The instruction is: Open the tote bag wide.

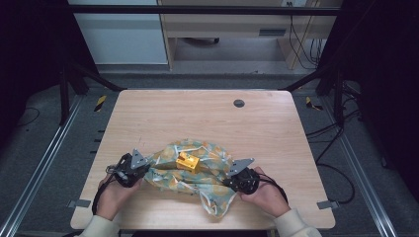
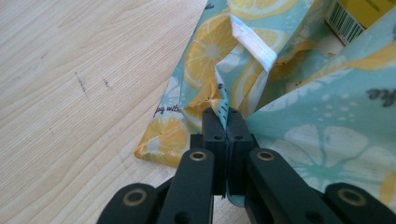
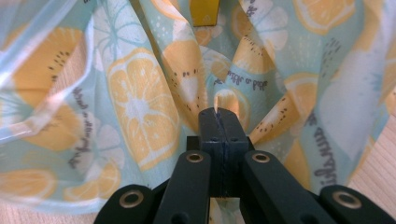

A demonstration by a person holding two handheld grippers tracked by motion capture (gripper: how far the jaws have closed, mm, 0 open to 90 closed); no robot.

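A light-blue cloth printed with orange and lemon slices lies bunched on the near half of the wooden table. A small yellow box sits in its middle. My left gripper pinches the cloth's left edge; in the left gripper view its jaws are shut on a fold of the cloth, with the box's barcode corner at top right. My right gripper holds the cloth's right side; in the right gripper view it is shut on the cloth, the box beyond.
A round dark grommet is set in the table's far side. Black frame posts stand at both sides, with cables on the floor to the right. Bare wood lies left of the cloth.
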